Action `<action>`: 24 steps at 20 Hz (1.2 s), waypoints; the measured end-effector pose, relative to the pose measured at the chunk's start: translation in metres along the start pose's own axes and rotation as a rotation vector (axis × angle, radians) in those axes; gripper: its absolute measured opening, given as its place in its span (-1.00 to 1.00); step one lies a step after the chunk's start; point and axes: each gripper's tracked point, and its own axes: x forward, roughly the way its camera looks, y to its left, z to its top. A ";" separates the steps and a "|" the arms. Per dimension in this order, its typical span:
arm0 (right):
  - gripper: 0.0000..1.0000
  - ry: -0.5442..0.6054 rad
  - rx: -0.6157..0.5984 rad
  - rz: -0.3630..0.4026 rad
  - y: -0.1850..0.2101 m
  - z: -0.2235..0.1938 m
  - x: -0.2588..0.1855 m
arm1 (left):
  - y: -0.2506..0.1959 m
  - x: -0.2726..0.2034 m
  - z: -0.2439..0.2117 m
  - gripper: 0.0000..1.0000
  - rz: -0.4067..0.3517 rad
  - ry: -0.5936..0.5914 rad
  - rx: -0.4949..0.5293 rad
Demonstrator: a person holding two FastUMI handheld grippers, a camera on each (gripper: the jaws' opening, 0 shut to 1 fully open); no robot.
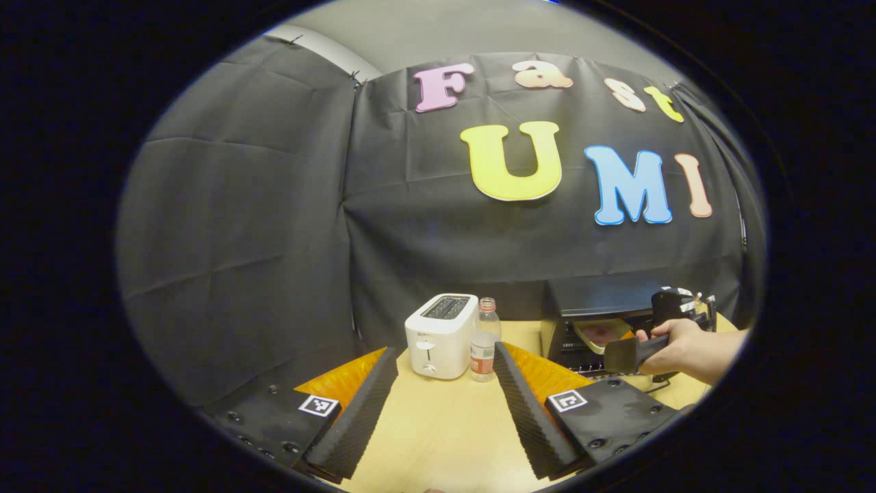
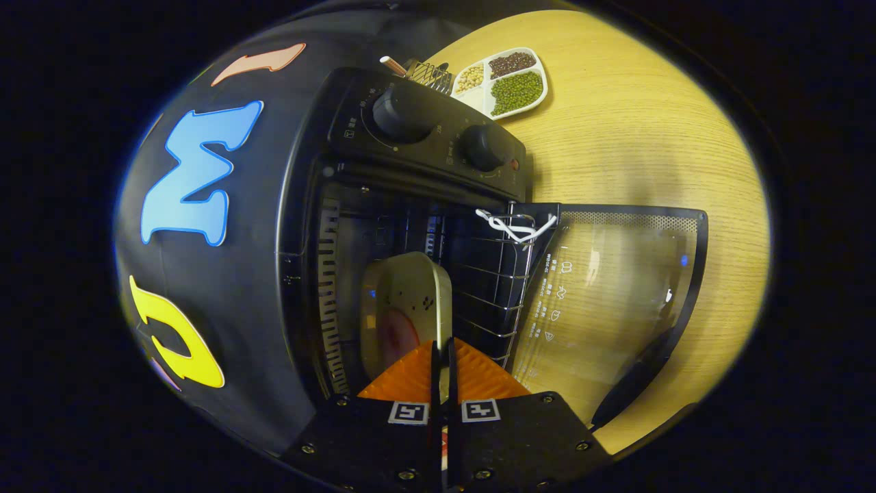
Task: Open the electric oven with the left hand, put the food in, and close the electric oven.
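On the counter [image 1: 438, 424], everything placed relative to the oven [image 2: 356, 205]:
oven: stands at the back of the counter against the booth wall, two knobs [image 2: 400, 113] on its control panel; seen sideways in the right gripper view, and behind the far gripper in the left gripper view [image 1: 588, 322]
oven door: glass door [image 2: 609, 301] swung fully open, lying flat in front of the oven mouth, dark handle along its outer edge
wire rack: rack [image 2: 496, 287] inside the oven cavity, reaching the door hinge
food: plate [image 2: 404, 315] with a reddish piece of food on it sits inside the oven mouth, on the rack side; also visible in the left gripper view [image 1: 602, 333] just inside the opening
right gripper: right gripper [image 2: 443, 370] points into the oven, fingers pressed together on the near rim of the plate; in the left gripper view it shows farther off with the hand [image 1: 684, 349] holding it at the oven front
left gripper: left gripper [image 1: 445, 404] hovers over bare counter, well away from the oven, fingers wide apart, nothing between them
toaster: white toaster [image 1: 440, 335] stands beside the oven, away from the door
bottle: clear bottle [image 1: 484, 340] upright between toaster and oven, just beside the toaster
tray: divided tray [image 2: 503, 81] of beans and grains lies on the counter past the oven's knob end
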 end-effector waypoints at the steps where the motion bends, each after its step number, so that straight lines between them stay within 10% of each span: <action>1: -0.93 0.007 0.004 0.009 0.002 -0.002 0.001 | 0.000 -0.002 0.000 0.96 0.002 0.002 0.002; 8: -0.48 0.080 -0.015 0.097 0.015 -0.018 -0.015 | -0.015 0.000 0.007 0.91 -0.018 -0.025 0.008; 11: 0.91 0.096 -0.057 0.103 0.010 -0.013 -0.031 | -0.025 0.000 0.005 0.92 -0.031 -0.028 -0.003; 24: 0.91 0.123 -0.542 0.273 -0.002 0.040 -0.127 | -0.122 -0.025 -0.022 0.82 -0.170 0.011 -0.053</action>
